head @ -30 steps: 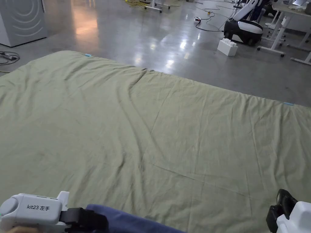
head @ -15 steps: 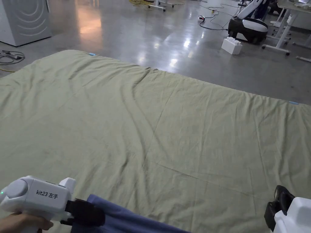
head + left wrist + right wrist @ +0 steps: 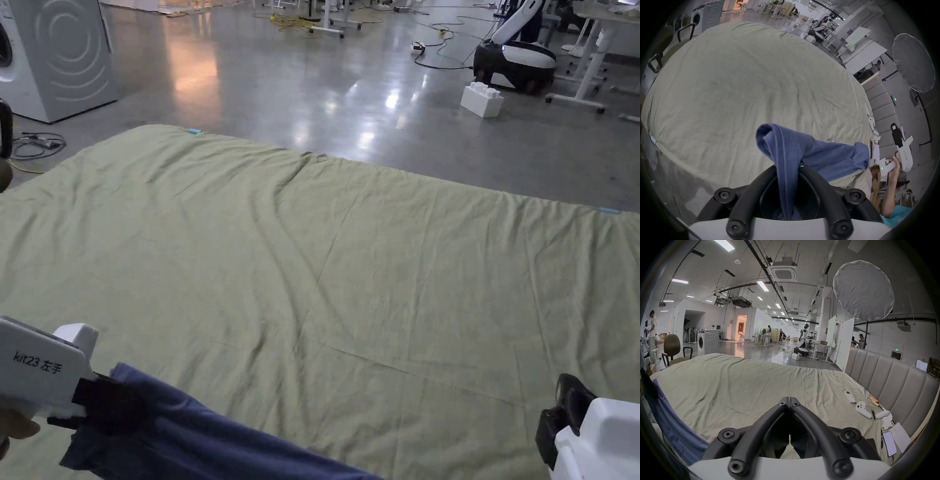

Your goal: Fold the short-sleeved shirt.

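Note:
A blue short-sleeved shirt (image 3: 206,437) hangs bunched at the near edge of a wide bed covered with a pale green sheet (image 3: 350,262). My left gripper (image 3: 109,403) is at the bottom left of the head view, shut on a hemmed edge of the shirt (image 3: 786,155); the cloth runs between both jaws and trails off to the right. My right gripper (image 3: 565,406) sits at the bottom right, above the sheet, apart from the shirt. Its jaws meet at the tips (image 3: 789,400) with nothing between them. The shirt (image 3: 670,423) also hangs at the left of the right gripper view.
A grey padded headboard (image 3: 890,381) bounds the bed on the right. Beside it lie a remote (image 3: 849,396), two white controllers (image 3: 863,409), a phone (image 3: 890,443) and papers. A washing machine (image 3: 56,56), a chair (image 3: 672,348), cables, a white block (image 3: 481,100) and desks stand on the floor beyond.
My left gripper has lifted and moved left with the shirt, pulling more blue cloth up into view. The right gripper has stayed at the bottom right. The head camera tilted up slightly.

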{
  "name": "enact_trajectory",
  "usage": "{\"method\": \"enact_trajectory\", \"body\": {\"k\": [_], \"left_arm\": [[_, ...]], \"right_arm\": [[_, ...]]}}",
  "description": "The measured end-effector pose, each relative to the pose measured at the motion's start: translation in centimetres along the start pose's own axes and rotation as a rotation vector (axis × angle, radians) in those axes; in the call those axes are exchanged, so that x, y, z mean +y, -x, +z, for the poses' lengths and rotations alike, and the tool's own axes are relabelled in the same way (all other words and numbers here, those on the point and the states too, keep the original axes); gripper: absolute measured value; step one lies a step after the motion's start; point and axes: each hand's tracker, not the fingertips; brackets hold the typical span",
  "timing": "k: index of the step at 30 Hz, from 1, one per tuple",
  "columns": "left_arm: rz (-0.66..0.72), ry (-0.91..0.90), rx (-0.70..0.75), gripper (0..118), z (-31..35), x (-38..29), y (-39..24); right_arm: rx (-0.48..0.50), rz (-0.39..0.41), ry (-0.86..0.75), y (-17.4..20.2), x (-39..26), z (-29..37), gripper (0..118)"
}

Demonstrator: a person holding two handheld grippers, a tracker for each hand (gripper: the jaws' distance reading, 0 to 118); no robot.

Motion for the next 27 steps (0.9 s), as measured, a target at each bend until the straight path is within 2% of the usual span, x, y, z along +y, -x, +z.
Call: {"method": "enact_trajectory", "body": {"k": [3, 8, 10, 13, 19, 21, 23, 25, 27], "left_arm": [[0.033, 0.005, -0.066, 9, 0.3, -0.7, -2.5], [0.081, 0.021, -0.316, 9, -1.1, -1.7, -7.3], [0.070, 0.029, -0.368, 9, -2.2, -2.1, -9.3], [0.036, 0.048, -0.350, 9, -5.6, -3.1, -12.9], [0.071, 0.148, -0.319, 9, -14.4, -5.1, -18.2], [0.084, 0.198, -0.252, 9, -17.9, -6.4, -20.2], [0.107, 0.214, -0.183, 9, -20.2, -7.2, -20.9], [0.073, 0.220, -0.121, 10, -21.4, -7.6, -20.9], [0.081, 0.218, -0.111, 12, -22.3, -8.0, -21.2]], "right_arm": [[0.005, -0.011, -0.005, -0.5, 0.0, 0.1, 0], [-0.006, -0.027, -0.010, -1.8, -0.3, 0.4, 0], [-0.013, -0.035, -0.009, -2.4, -0.5, 0.6, 0], [-0.031, -0.043, -0.004, -3.4, -1.0, 1.0, 0], [-0.071, -0.070, 0.034, -5.0, -2.5, 1.9, 0], [-0.079, -0.098, 0.058, -5.5, -3.0, 2.0, 0], [-0.085, -0.090, 0.062, -5.7, -3.3, 2.1, 0], [-0.091, -0.091, 0.066, -6.0, -3.5, 2.2, 0], [-0.094, -0.089, 0.072, -6.0, -3.7, 2.2, 0]]}}
